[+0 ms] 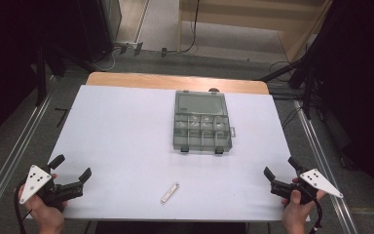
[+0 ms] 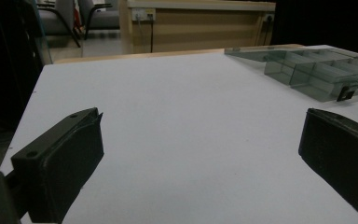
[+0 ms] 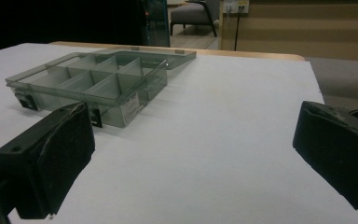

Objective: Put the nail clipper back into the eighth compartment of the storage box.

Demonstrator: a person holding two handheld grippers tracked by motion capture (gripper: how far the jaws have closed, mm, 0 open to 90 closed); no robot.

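1. From the high view, you hold the left claw (image 1: pixel 72 168) at the desk's (image 1: pixel 126 136) near left corner and the right claw (image 1: pixel 278 169) at the near right corner. Both are spread wide, holding nothing. A clear plastic box (image 1: pixel 202 127) with compartments lies open in the middle toward the far edge, lid folded back. A small pale stick-like thing (image 1: pixel 169 192) lies near the front edge, between your hands; what it is I cannot tell. No work looks begun. Likely you reach for that small piece or the box next.

2. In the left claw view, the left claw (image 2: pixel 200 154) stands spread over bare white desk (image 2: pixel 182 116), the box (image 2: pixel 317 72) well off to the upper right. Nothing blocks the way.

3. In the right claw view, the right claw (image 3: pixel 193 158) is spread too. The box (image 3: pixel 93 81) sits ahead at left, its compartments seemingly empty.
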